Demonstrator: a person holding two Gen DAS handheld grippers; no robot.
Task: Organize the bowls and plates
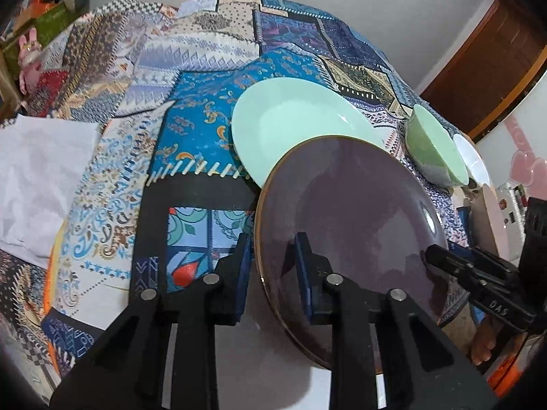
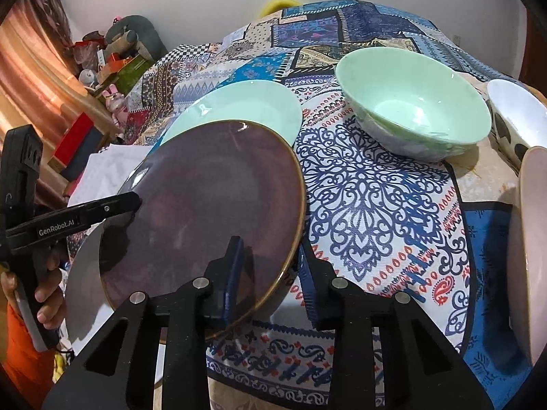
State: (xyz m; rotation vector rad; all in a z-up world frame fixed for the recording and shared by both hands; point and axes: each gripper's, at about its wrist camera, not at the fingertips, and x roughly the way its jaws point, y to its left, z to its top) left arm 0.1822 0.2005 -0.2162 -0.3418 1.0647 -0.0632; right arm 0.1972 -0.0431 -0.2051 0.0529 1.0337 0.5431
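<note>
The round purple plate (image 2: 205, 212), glossy with a thin bronze-coloured rim, is sitting tilted between the two sets of tongs, its far edge overlapping the pale mint plate (image 2: 246, 106) that is lying flat just beyond it. The left tongs (image 1: 273, 273) are closing narrowly on the plate's left edge, one blue ribbed pad above the glazed face and the other outside the rim, so the rim is being pinched between them. The right tongs (image 2: 270, 273) are gripping the opposite edge the same way, one pad pressing on the plate's face and the other sitting under its rim. A hand (image 2: 48, 294) is wrapping around the black handle of the left tongs. Ahead and to the right of the right tongs, a deep mint-green bowl (image 2: 413, 116) is standing upright, smooth inside; further right a white bowl (image 2: 516, 116) with dark spots is standing beside it, and a pinkish plate (image 2: 530, 256) edge is showing at the far right. All of it is resting on a worktop (image 2: 376, 205) covered with a patchwork-printed cloth in blues, whites and reds. Left of the left tongs, a crumpled white cloth (image 1: 41, 177) is lying on that covering.
</note>
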